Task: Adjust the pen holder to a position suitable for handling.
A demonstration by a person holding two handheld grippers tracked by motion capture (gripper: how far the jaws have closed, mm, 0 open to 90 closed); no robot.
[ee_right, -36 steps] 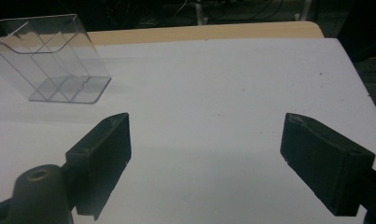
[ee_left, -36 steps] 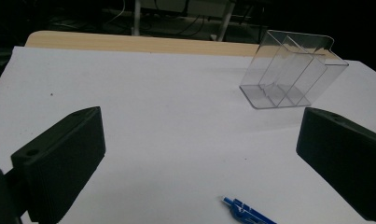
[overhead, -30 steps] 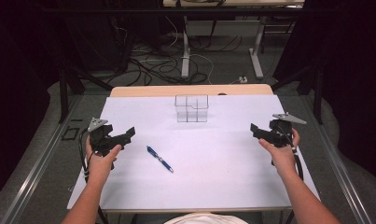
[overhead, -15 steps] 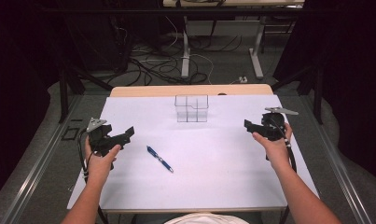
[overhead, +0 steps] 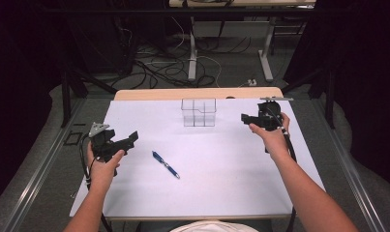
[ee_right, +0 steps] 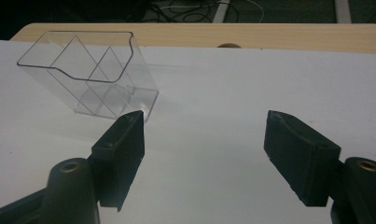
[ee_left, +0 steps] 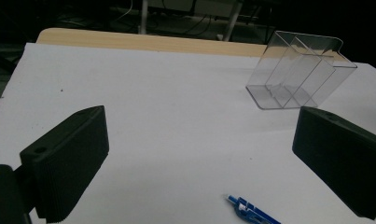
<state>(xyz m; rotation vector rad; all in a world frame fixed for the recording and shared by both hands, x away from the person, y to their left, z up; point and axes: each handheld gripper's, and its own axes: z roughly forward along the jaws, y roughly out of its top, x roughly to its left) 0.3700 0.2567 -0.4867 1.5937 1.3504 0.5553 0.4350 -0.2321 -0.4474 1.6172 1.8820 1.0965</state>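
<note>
Clear box (overhead: 198, 112) stands just left of right gripper (overhead: 244, 118), near it; right jaws open, just been closing, nothing between. Pen (overhead: 165, 164) lies slanted, right of left gripper (overhead: 133, 137); left jaws open, empty.

Worktop (overhead: 217, 193): white sheet over a pale wood top, the wood showing as a tan strip along the far edge.
Organiser (overhead: 198, 112): clear, colourless plastic with clear dividers.
Pen (overhead: 165, 164): blue barrel with white markings and a silver tip.
Left gripper (overhead: 127, 139): black body, grey plate on top; jaws matte black with fine ribbing on the inner faces.
Right gripper (overhead: 245, 118): black, grey plate; jaws black, brass-coloured screw holes.
Floor (overhead: 221, 72): grey, with black and white cables.
</note>
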